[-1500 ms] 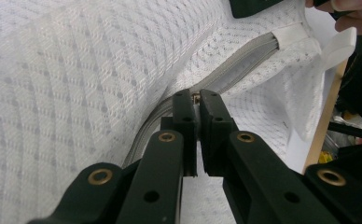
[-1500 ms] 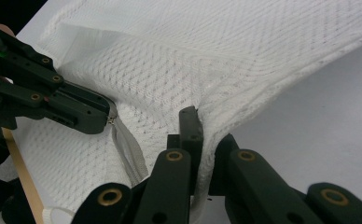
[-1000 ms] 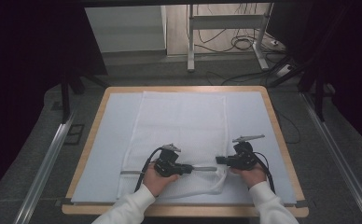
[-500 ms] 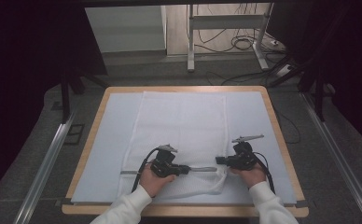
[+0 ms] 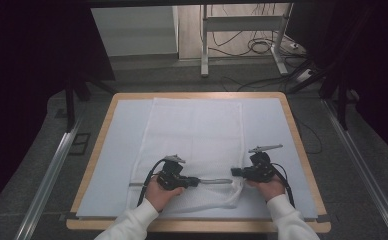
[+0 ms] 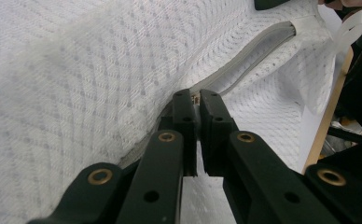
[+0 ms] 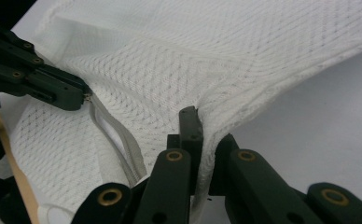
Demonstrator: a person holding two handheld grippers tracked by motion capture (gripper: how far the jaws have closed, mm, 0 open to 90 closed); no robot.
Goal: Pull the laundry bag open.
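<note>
Dim room; wood-edged table [image 5: 98,150] with a pale sheet over it, cables and a desk frame on the floor behind. White mesh laundry bag [image 5: 194,135] lies flat mid-table, zipper edge toward the person. Left gripper [image 6: 198,100]: jaws narrowed to a slit, pinching the zipper pull [image 6: 196,98] on the grey zipper [image 6: 244,58]. Right gripper [image 7: 202,135]: jaws closed on a fold of mesh at the bag's near right corner, holding it taut. Judgement: the zipper is mid-travel, part open between the grippers; which way the pull is meant to run, I cannot tell.
</note>
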